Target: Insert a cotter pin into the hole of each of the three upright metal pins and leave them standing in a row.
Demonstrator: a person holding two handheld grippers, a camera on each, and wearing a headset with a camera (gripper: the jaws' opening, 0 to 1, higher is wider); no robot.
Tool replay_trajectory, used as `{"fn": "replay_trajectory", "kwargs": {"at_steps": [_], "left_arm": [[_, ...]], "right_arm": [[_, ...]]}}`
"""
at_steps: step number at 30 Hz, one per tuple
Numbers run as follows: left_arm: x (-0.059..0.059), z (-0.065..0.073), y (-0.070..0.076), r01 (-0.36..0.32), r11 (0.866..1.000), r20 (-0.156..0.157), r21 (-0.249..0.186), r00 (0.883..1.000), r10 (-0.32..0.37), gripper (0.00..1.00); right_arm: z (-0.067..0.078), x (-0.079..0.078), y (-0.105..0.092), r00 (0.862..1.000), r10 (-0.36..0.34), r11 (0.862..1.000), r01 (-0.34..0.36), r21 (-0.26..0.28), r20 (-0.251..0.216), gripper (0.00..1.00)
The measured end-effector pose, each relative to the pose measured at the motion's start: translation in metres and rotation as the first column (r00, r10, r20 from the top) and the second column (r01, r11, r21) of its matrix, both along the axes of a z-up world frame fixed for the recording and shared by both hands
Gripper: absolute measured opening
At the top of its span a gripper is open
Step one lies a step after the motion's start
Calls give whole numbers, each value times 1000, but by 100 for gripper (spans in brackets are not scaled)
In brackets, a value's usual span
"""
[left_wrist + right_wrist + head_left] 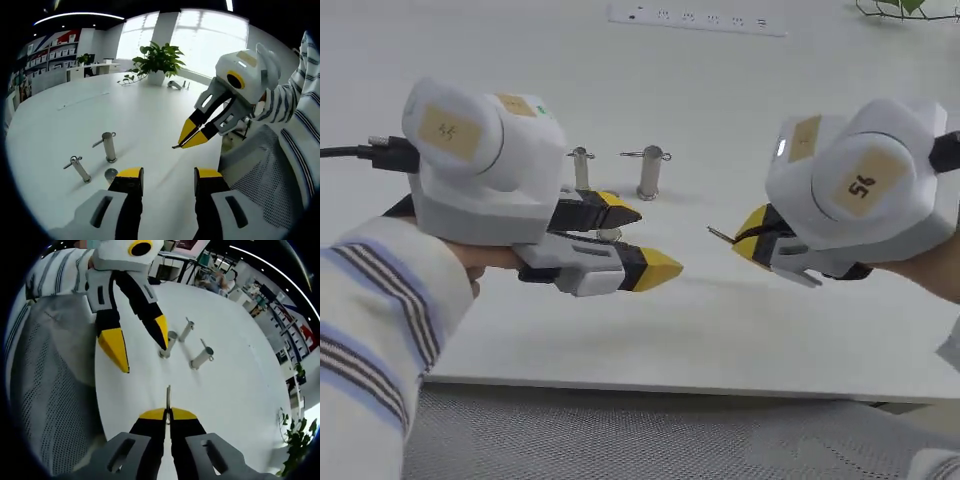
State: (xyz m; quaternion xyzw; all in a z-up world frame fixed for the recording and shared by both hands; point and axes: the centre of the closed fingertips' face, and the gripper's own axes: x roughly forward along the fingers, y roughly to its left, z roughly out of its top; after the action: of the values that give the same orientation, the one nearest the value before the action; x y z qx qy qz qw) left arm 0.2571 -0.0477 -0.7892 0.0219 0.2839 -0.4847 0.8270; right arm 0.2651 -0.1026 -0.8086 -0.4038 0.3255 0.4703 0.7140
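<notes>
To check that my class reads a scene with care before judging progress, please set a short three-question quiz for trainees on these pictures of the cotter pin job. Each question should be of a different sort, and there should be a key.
1. True or false: the right gripper is shut on a cotter pin.
2. Pick one: how many of the three metal pins already carry a pin through the hole? A) none B) one C) two D) three
3. Fill the gap: the left gripper has its jaws ____.

Key: 1 true; 2 C; 3 open.
</notes>
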Motion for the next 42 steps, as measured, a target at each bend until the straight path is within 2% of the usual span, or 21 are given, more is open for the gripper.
{"fn": "replay_trajectory", "kwargs": {"at_steps": [2,3,6,14,18,21,25,28,42], "left_arm": [[0,-1,-2,-2,1000,-13,-9,1000,1,37],[0,-1,-3,-2,1000,-17,-11,1000,1,36],[0,-2,-5,-2,1000,-22,-19,1000,2,35],[-1,-3,-9,-13,999,-57,-46,998,10,30],[-1,-2,-10,-15,998,-63,-57,998,11,23],[-2,-2,-11,-19,997,-85,-69,996,13,22],[-2,1,-14,-18,996,-94,-90,996,9,19],[-5,0,-16,-14,995,-122,-97,992,2,15],[-8,-1,-19,-25,992,-171,-123,985,4,5]], "right_arm": [[-2,-1,0,999,12,1000,-12,-22,30,3],[-1,0,2,998,27,999,-25,-28,61,3],[-1,-3,6,995,40,999,-37,-34,90,3],[1,-10,14,988,78,996,-74,-41,133,3],[4,-12,16,984,90,995,-84,-44,152,3],[5,-13,18,983,95,995,-90,-42,159,3],[5,-16,22,980,107,994,-101,-41,170,3],[5,-17,23,978,110,994,-104,-41,175,3],[6,-18,26,975,126,992,-120,-42,185,3]]}}
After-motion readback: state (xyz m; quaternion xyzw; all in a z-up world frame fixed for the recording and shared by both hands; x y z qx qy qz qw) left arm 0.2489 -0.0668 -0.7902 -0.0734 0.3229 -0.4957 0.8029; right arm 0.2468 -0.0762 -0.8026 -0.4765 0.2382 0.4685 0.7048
